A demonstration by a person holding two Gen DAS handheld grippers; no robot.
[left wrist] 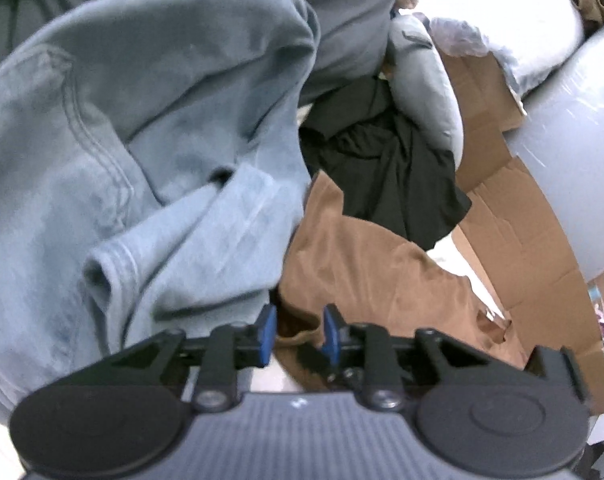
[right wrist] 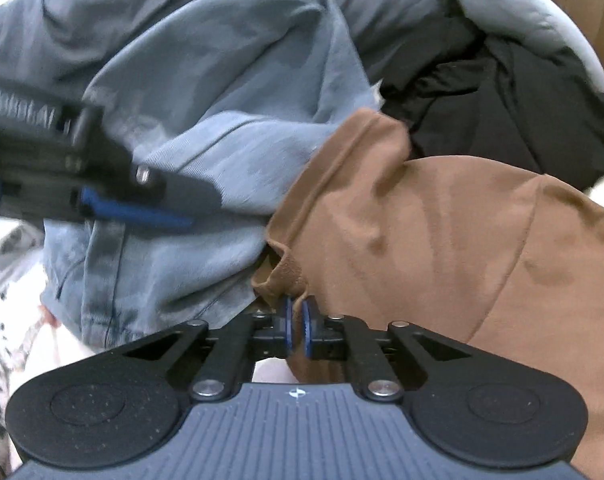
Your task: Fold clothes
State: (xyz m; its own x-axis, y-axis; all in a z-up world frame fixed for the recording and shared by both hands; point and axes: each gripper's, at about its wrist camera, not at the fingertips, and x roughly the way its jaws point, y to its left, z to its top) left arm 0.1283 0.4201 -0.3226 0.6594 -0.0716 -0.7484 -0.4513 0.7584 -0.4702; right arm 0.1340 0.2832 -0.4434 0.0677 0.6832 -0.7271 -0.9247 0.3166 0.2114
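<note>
A brown garment [left wrist: 362, 264] lies crumpled beside a pale blue denim garment [left wrist: 141, 140]. My left gripper [left wrist: 298, 334] is open, its blue pads apart over the brown garment's near edge, and cloth shows in the gap. In the right wrist view my right gripper [right wrist: 297, 326] is shut on a folded edge of the brown garment [right wrist: 442, 240], which spreads away to the right. The denim garment [right wrist: 221, 120] is heaped to its left. The left gripper's blue finger [right wrist: 141, 212] hovers blurred over the denim.
A black garment [left wrist: 382, 160] is bunched behind the brown one, against a grey cushion [left wrist: 422, 80]. Flattened cardboard [left wrist: 522, 220] and a pale plastic-wrapped roll [left wrist: 574, 120] lie to the right. Spotted white fabric [right wrist: 5, 320] shows at the lower left.
</note>
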